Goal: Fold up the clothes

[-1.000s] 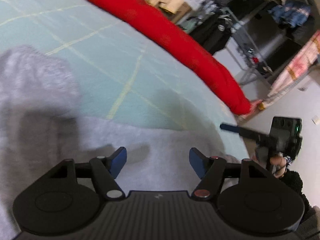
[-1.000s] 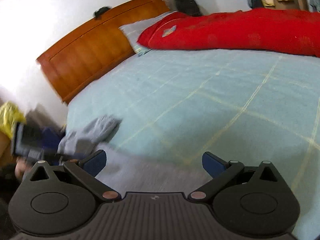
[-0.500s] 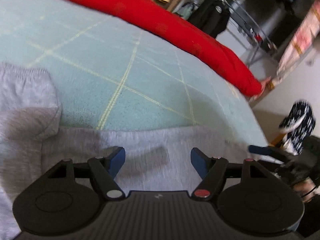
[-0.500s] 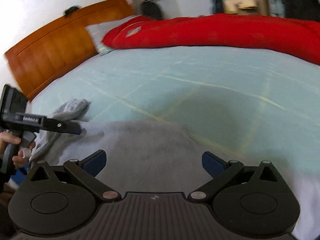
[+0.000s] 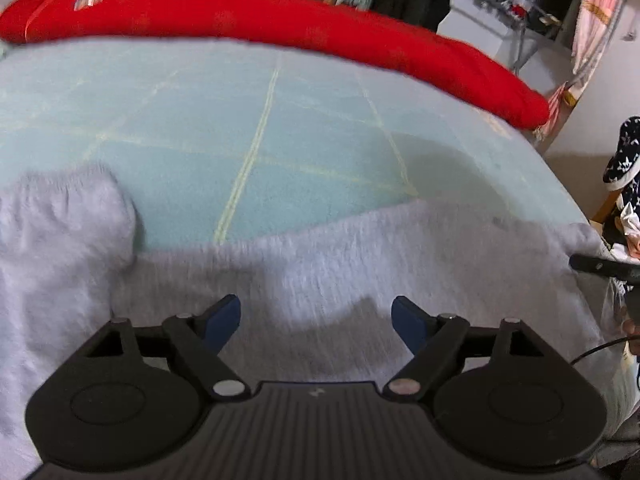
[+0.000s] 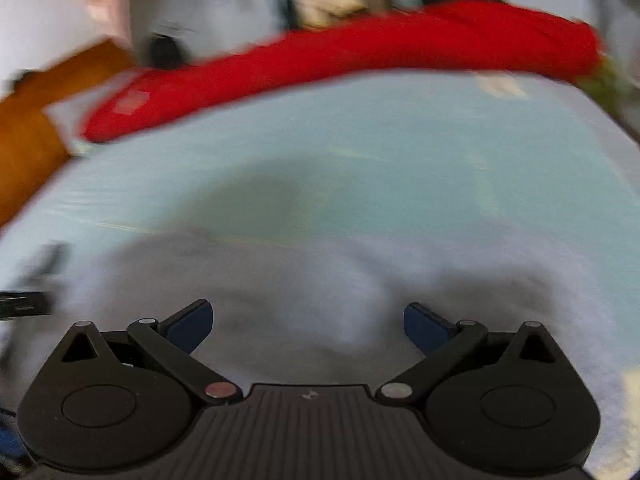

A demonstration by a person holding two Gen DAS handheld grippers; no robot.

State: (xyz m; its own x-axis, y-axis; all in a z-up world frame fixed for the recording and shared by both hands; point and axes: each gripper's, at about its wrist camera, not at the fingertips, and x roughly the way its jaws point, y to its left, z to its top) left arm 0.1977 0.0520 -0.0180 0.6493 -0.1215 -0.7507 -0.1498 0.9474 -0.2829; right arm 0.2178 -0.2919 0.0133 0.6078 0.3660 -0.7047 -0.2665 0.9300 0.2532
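A grey fleece garment (image 5: 360, 256) lies spread along the near side of a pale green bed (image 5: 280, 128), with one folded-over part (image 5: 60, 220) at the left. My left gripper (image 5: 316, 320) hovers over the grey cloth, its jaws opening, with nothing between the blue pads. In the blurred right wrist view the same grey garment (image 6: 300, 280) fills the lower half. My right gripper (image 6: 308, 326) stands open above it, holding nothing. The other gripper's finger (image 5: 600, 268) shows at the right edge of the left wrist view.
A long red quilt (image 5: 280, 20) runs along the far side of the bed (image 6: 360, 148). A wooden headboard (image 6: 28, 132) stands at the left in the right wrist view. Hanging clothes and a rack (image 5: 520, 0) crowd the room beyond the bed's right edge.
Both views have swung and rolled, so the bed now lies level ahead. The right gripper has come in over the grey garment. The left gripper's pads stand a little wider apart.
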